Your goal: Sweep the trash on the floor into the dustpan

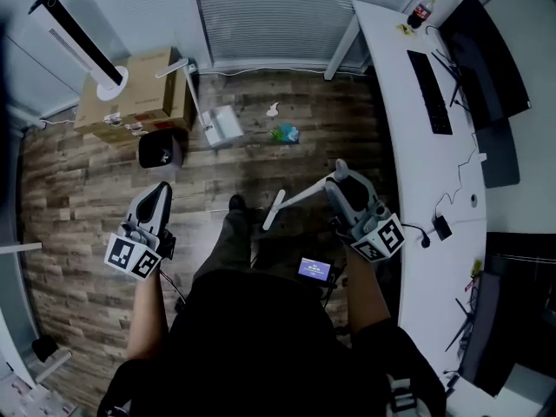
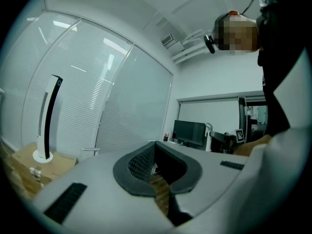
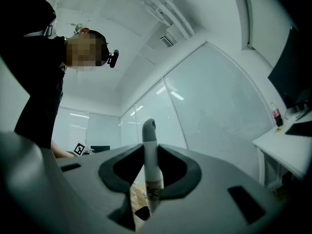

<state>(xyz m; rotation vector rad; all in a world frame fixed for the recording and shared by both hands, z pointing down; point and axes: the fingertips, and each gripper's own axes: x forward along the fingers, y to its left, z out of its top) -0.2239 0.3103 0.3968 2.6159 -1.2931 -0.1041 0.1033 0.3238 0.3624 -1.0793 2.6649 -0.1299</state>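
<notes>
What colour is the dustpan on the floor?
White. The dustpan shows best in the head view.

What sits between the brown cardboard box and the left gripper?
A small black bin stands there on the wood floor, shown in the head view.

My right gripper (image 3: 148, 152) is matt grey plastic, its broom handle (image 3: 148, 130) smooth white plastic; floor (image 1: 78, 198) grained wood, box (image 1: 143, 85) matt cardboard

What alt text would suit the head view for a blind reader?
A person looks down at a wood floor, the right gripper shut on a white handle, the left gripper shut and empty; a dustpan and trash sit ahead.
</notes>
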